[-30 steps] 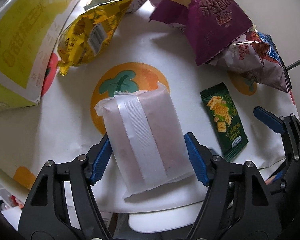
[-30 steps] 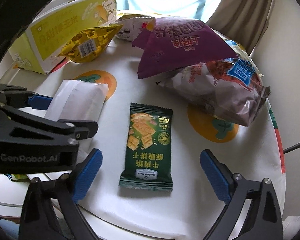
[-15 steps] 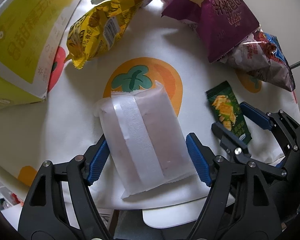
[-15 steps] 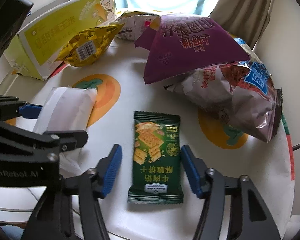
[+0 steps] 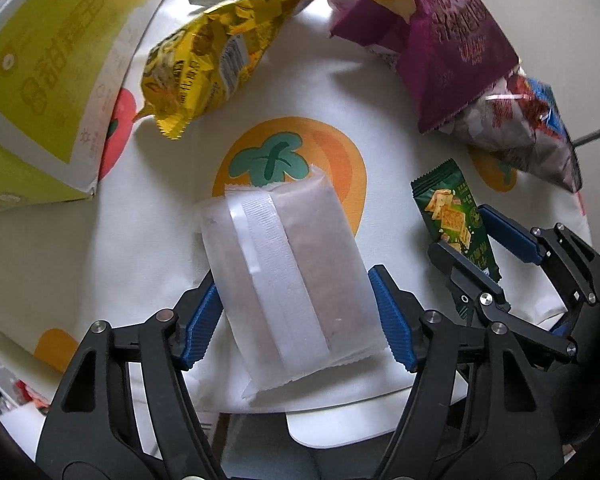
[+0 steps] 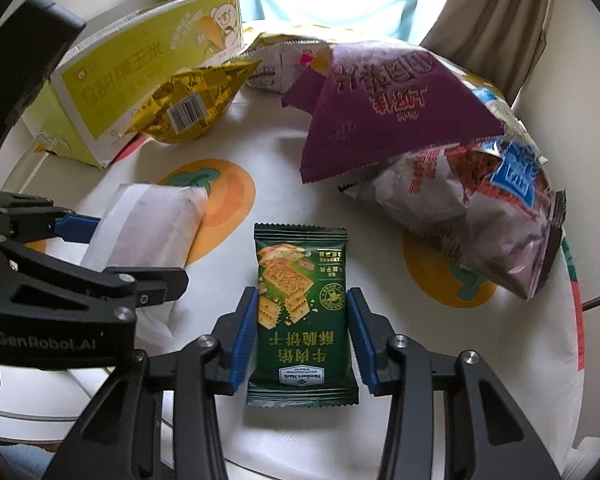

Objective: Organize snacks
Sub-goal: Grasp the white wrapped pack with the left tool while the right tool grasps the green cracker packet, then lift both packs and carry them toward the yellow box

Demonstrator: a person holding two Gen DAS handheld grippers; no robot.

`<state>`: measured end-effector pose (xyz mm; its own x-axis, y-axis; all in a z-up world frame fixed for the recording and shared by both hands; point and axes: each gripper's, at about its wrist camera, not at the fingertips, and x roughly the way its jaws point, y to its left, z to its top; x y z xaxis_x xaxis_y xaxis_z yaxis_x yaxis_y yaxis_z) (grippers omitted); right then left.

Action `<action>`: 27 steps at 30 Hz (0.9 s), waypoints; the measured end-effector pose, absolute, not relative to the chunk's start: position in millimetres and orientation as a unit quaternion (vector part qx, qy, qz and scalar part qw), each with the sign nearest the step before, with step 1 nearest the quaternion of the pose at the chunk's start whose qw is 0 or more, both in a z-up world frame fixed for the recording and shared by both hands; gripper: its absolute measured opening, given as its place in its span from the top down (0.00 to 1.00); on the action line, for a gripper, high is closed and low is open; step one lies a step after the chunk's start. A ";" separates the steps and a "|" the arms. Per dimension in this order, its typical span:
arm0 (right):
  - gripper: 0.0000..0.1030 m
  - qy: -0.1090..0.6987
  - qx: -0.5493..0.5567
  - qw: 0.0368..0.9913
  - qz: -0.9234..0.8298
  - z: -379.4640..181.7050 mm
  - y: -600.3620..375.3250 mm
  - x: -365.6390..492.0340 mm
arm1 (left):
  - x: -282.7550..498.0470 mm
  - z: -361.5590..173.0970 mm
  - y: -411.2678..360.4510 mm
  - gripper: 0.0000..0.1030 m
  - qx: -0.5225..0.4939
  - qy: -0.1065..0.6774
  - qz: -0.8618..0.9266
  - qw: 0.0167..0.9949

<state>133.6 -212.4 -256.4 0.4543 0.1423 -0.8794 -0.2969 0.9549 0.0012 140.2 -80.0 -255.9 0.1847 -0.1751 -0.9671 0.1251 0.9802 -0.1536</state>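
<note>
My left gripper (image 5: 296, 316) is shut on a white translucent snack packet (image 5: 288, 276) that lies on the round table; its blue pads press both long sides. The packet also shows in the right wrist view (image 6: 148, 228). My right gripper (image 6: 302, 338) is shut on a green cracker packet (image 6: 302, 312), blue pads touching its two side edges, near the table's front edge. The green packet and right gripper also show in the left wrist view (image 5: 456, 216), to the right of the white packet.
A yellow-green carton (image 6: 140, 80) stands at the back left. A yellow foil bag (image 6: 192, 108), a purple chip bag (image 6: 384, 108) and a silver-red bag (image 6: 480, 208) lie along the back and right. The tablecloth (image 6: 280, 168) has orange fruit prints.
My right gripper has closed from wide open onto the green cracker packet. My left gripper has stayed shut on the white packet and has shifted slightly.
</note>
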 end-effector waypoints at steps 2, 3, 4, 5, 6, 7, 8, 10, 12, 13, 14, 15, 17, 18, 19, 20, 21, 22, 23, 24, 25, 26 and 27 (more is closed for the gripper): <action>0.61 0.502 -0.076 0.852 0.129 -250.6 -214.7 132.2 | 139.1 -247.3 -73.2 0.35 -0.027 0.625 -0.097 0.774; 0.61 0.499 -0.076 0.853 0.130 -246.2 -216.3 131.2 | 138.5 -242.3 -70.9 0.35 -0.030 0.621 -0.098 0.777; 0.61 0.497 -0.076 0.855 0.130 -241.9 -217.7 128.6 | 138.7 -236.6 -68.7 0.35 -0.032 0.617 -0.098 0.780; 0.61 0.494 -0.076 0.856 0.131 -236.8 -219.2 128.9 | 136.8 -231.1 -66.1 0.36 -0.033 0.613 -0.098 0.783; 0.61 0.491 -0.077 0.857 0.132 -232.2 -219.9 128.9 | 136.4 -226.9 -64.3 0.36 -0.035 0.610 -0.097 0.786; 0.61 0.489 -0.078 0.859 0.131 -228.1 -219.8 127.1 | 136.3 -221.4 -61.3 0.36 -0.041 0.606 -0.097 0.789; 0.61 0.485 -0.078 0.861 0.131 -223.2 -220.8 125.5 | 136.3 -216.4 -58.0 0.36 -0.047 0.603 -0.097 0.790; 0.61 0.480 -0.077 0.864 0.131 -213.6 -222.5 123.6 | 136.1 -205.3 -52.8 0.36 -0.061 0.595 -0.096 0.795; 0.61 0.474 -0.078 0.867 0.134 -205.7 -222.4 122.7 | 132.9 -190.1 -50.7 0.36 -0.067 0.584 -0.095 0.804; 0.61 0.470 -0.079 0.869 0.135 -200.6 -223.0 121.6 | 130.3 -183.1 -49.4 0.36 -0.069 0.577 -0.094 0.809; 0.61 0.465 -0.079 0.871 0.138 -192.3 -222.7 120.5 | 128.7 -170.2 -45.4 0.36 -0.073 0.566 -0.094 0.816; 0.61 0.462 -0.080 0.872 0.140 -186.4 -221.3 123.5 | 125.6 -160.1 -47.4 0.36 -0.077 0.559 -0.095 0.820; 0.61 0.451 -0.082 0.877 0.146 -170.0 -219.0 124.4 | 125.4 -135.3 -38.1 0.36 -0.091 0.538 -0.097 0.832; 0.61 0.444 -0.084 0.880 0.149 -161.8 -216.1 126.4 | 125.7 -125.7 -34.8 0.36 -0.096 0.529 -0.097 0.837; 0.61 0.437 -0.085 0.882 0.153 -152.5 -214.1 130.0 | 126.7 -112.7 -29.7 0.36 -0.100 0.517 -0.097 0.844; 0.61 0.431 -0.085 0.885 0.157 -143.0 -210.8 132.2 | 125.5 -105.9 -25.8 0.36 -0.104 0.510 -0.096 0.848; 0.61 0.424 -0.084 0.887 0.161 -133.3 -207.0 135.2 | 131.8 -97.1 -20.1 0.36 -0.109 0.498 -0.096 0.855; 0.61 0.419 -0.082 0.889 0.166 -127.1 -203.0 141.0 | 133.6 -84.7 -12.4 0.36 -0.113 0.486 -0.094 0.861; 0.61 0.415 -0.081 0.890 0.171 -118.3 -197.2 145.7 | 137.9 -77.7 -8.4 0.36 -0.116 0.477 -0.092 0.866; 0.61 0.413 -0.085 0.890 0.174 -112.2 -190.3 150.5 | 140.4 -69.1 -1.0 0.36 -0.118 0.469 -0.090 0.871; 0.61 0.410 -0.089 0.891 0.176 -106.5 -184.1 155.3 | 144.1 -65.3 3.2 0.36 -0.119 0.464 -0.088 0.873; 0.61 0.409 -0.091 0.890 0.179 -100.8 -177.3 160.9 | 147.6 -56.1 14.2 0.36 -0.121 0.455 -0.085 0.878; 0.61 0.410 -0.089 0.889 0.182 -97.1 -170.3 167.2 | 150.8 -51.9 21.4 0.36 -0.121 0.449 -0.082 0.881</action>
